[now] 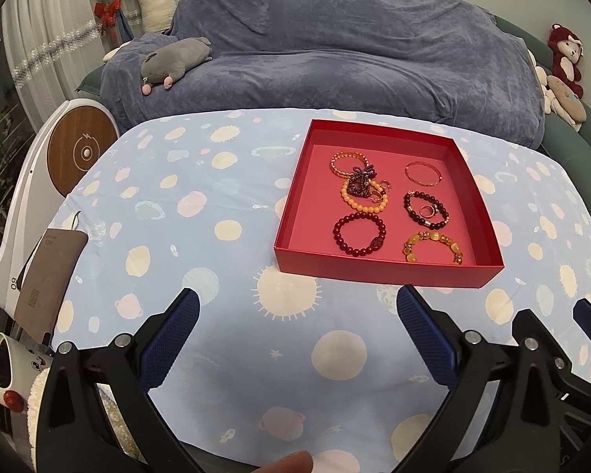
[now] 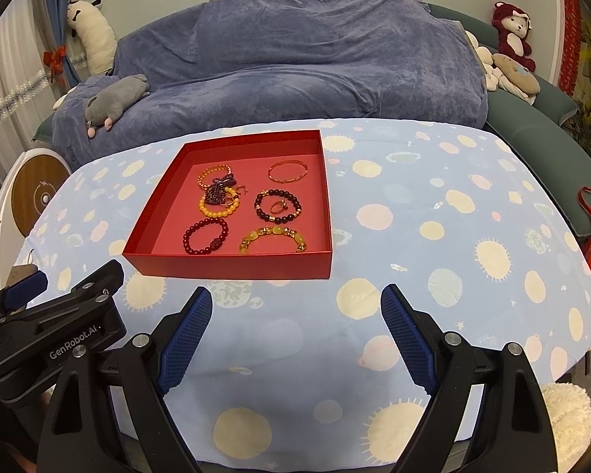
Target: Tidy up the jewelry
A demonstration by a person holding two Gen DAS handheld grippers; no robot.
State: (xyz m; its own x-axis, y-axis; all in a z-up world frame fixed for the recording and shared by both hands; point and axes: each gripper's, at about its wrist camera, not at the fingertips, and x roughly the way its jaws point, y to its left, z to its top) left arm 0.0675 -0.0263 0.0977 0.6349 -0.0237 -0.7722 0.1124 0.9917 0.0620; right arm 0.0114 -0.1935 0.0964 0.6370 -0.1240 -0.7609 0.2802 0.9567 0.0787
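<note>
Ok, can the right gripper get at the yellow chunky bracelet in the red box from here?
Probably yes. The right gripper is open and empty, the yellow bracelet lies alone in the red box's near right corner, and only the low front wall stands between them.

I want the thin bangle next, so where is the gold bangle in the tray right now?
The gold bangle lies flat in the far right corner of the red tray, just behind the dark beaded bracelet.
</note>
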